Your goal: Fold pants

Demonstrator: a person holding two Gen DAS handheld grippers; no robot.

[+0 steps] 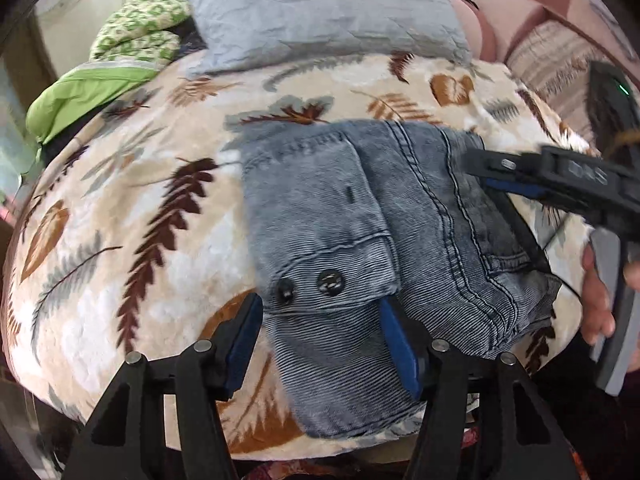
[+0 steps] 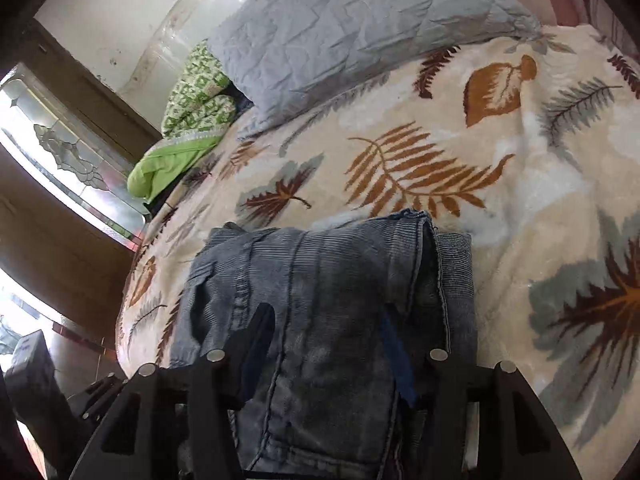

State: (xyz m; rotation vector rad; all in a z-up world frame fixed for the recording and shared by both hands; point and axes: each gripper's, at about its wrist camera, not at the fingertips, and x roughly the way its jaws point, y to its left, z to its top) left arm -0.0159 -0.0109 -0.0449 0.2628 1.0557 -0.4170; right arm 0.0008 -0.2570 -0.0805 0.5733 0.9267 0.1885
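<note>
Both grippers' fingers [image 1: 256, 336] stand open astride the folded pants [image 1: 360, 216]; right fingertips [image 2: 260, 320] partly hidden.

Bedroom in a home. A bed carries a leaf-print blanket [image 2: 520, 168], with a grey quilted pillow [image 2: 352, 28] and green bedding [image 2: 188, 120] along its far edge. A patterned glass window [image 2: 68, 152] adjoins the wall.

One pair of grey pants [image 1: 360, 216] with two dark buttons [image 1: 330, 282] lies on one leaf-print blanket [image 1: 132, 216], beside one grey pillow [image 1: 320, 12] and one green quilt [image 1: 136, 24], with two tools: left tool [image 1: 320, 340], right tool [image 2: 328, 344].
</note>
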